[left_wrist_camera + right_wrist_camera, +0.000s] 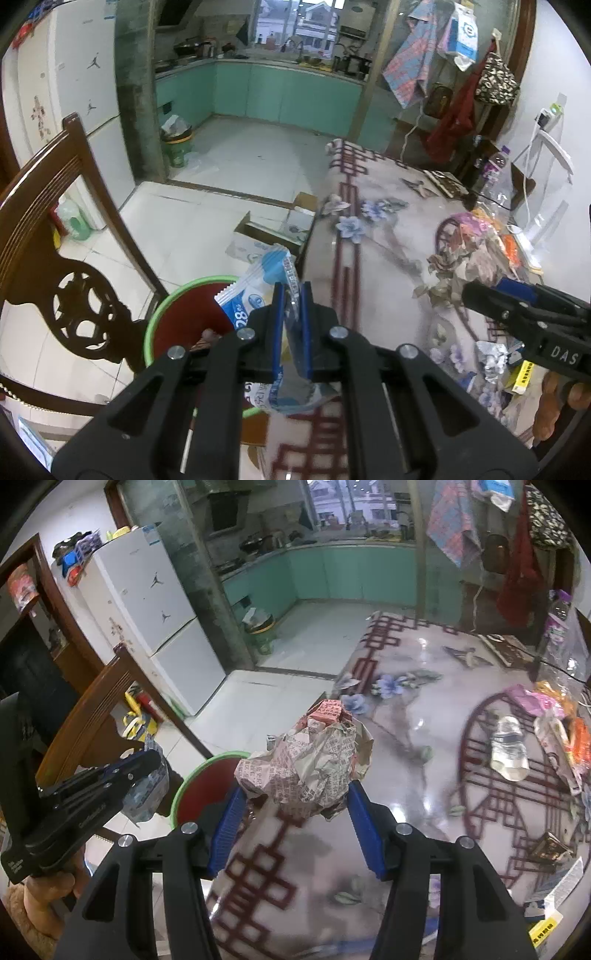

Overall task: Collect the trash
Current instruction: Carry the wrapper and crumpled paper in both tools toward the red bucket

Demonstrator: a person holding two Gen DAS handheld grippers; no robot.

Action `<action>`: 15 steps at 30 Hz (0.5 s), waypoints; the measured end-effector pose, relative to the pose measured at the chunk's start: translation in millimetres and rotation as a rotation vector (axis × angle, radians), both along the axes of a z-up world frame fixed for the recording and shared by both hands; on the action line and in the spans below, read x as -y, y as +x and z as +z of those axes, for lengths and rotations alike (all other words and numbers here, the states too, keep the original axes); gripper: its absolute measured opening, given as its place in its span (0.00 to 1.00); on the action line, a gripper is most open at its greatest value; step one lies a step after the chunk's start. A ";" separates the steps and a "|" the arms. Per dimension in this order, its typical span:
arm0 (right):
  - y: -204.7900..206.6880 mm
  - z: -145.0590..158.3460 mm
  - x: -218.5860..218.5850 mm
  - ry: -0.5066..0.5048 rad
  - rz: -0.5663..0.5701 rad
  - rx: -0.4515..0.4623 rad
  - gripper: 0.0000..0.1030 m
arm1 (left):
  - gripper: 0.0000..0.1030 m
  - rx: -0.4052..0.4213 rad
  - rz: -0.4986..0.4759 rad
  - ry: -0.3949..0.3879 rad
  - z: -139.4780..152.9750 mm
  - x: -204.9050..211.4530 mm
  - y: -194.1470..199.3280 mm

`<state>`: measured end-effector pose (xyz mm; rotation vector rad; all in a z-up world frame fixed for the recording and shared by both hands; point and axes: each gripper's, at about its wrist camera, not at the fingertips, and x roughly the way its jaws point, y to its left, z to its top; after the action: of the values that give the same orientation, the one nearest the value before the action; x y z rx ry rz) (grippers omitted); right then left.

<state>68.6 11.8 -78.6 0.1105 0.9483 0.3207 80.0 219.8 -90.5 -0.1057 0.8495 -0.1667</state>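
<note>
My left gripper (292, 291) is shut on a blue-and-white plastic wrapper (258, 284) and holds it over the table's left edge, above a red bin with a green rim (173, 299) on the floor. My right gripper (293, 797) is shut on a crumpled ball of printed newspaper (306, 764) above the table, just right of the same bin (192, 782). The left gripper (147, 768) with its wrapper shows at the left of the right wrist view. The right gripper (472, 291) shows at the right of the left wrist view.
The table (424, 716) has a glossy floral cover. On it lie a crushed plastic bottle (508, 749), pink and orange wrappers (543, 701) and small packets (487, 358). A wooden chair (55, 229) stands left of the bin. Open cardboard boxes (273, 229) lie on the floor.
</note>
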 end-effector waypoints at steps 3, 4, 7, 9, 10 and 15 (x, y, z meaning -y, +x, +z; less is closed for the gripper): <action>4.7 -7.9 -16.6 0.009 0.035 -0.023 0.53 | 0.08 -0.013 0.020 0.005 -4.8 -15.2 1.6; 6.8 -11.9 -21.5 0.018 0.050 -0.034 0.53 | 0.08 -0.021 0.029 0.005 -6.6 -21.1 2.1; 12.5 -27.5 -36.5 0.053 0.095 -0.081 0.53 | 0.08 -0.035 0.051 0.007 -10.6 -36.4 3.8; 16.3 -38.2 -49.3 0.056 0.125 -0.107 0.53 | 0.08 -0.047 0.067 0.002 -14.5 -47.3 5.9; 17.2 -41.4 -54.2 0.055 0.135 -0.116 0.53 | 0.08 -0.053 0.072 -0.002 -16.4 -51.4 6.9; 25.4 -57.2 -86.7 0.024 0.196 -0.151 0.54 | 0.08 -0.073 0.093 -0.012 -25.1 -69.8 11.9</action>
<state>94.0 98.5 -135.8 0.0639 1.1075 0.5104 91.9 289.6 -115.5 -0.1628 0.9149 -0.0804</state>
